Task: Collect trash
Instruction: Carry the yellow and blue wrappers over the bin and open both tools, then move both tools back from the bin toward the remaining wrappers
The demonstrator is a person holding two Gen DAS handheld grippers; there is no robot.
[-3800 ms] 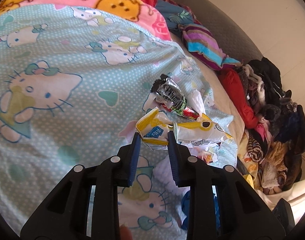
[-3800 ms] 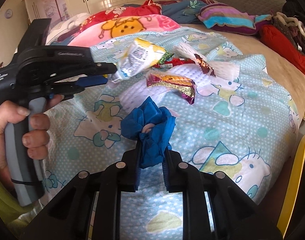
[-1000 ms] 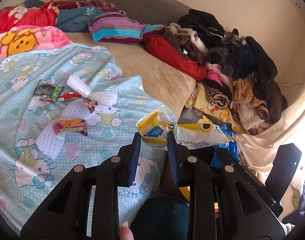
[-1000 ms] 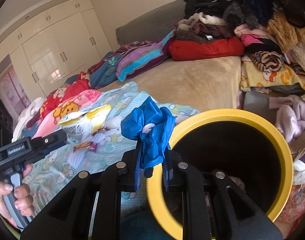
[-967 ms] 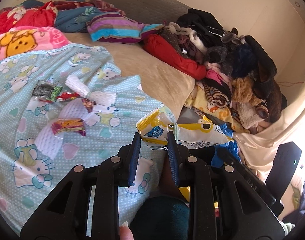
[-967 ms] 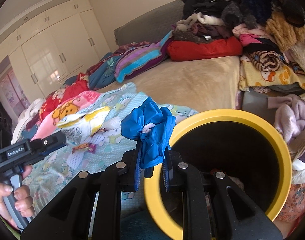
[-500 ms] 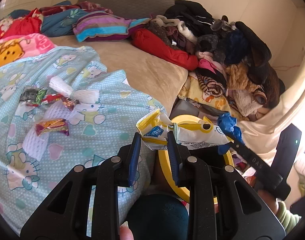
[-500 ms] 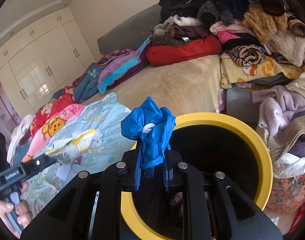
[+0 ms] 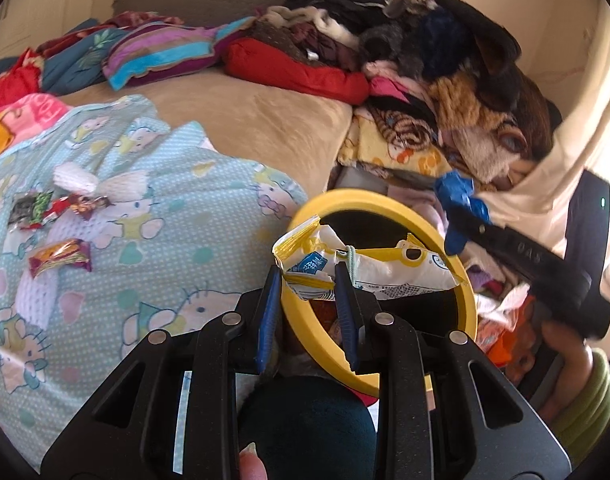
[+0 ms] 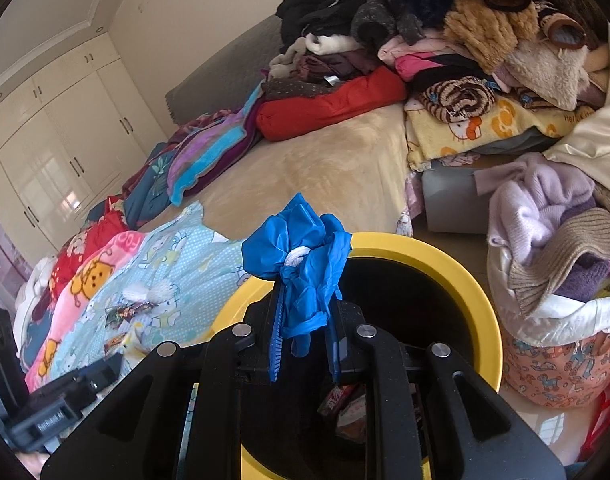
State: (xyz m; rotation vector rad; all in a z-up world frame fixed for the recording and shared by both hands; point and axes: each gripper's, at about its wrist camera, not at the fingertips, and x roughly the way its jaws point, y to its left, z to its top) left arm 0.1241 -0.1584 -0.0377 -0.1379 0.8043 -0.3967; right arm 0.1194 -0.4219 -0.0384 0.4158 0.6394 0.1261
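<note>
My left gripper (image 9: 308, 276) is shut on a crumpled yellow-and-white snack wrapper (image 9: 369, 266), held over the near rim of a yellow trash bin (image 9: 467, 292). My right gripper (image 10: 305, 300) is shut on a bunched blue plastic glove (image 10: 301, 256) above the same bin (image 10: 457, 276), whose dark inside holds some wrappers. In the left wrist view the right gripper (image 9: 461, 212) reaches in from the right with the glove (image 9: 457, 192). Small wrappers (image 9: 61, 256) and white tissue (image 9: 75, 174) still lie on the light blue cat-print blanket (image 9: 145, 264).
A heap of clothes (image 9: 445, 60) and a red cushion (image 9: 297, 68) line the far side of the beige bed (image 9: 257, 116). A basket of knitwear (image 10: 561, 280) stands right of the bin. White wardrobes (image 10: 53, 140) fill the left wall. A knee (image 9: 305, 428) is under the left gripper.
Both grippers swung right from the blanket to the bin. The yellow rim now sits under the wrapper and the glove; both grips are unchanged.
</note>
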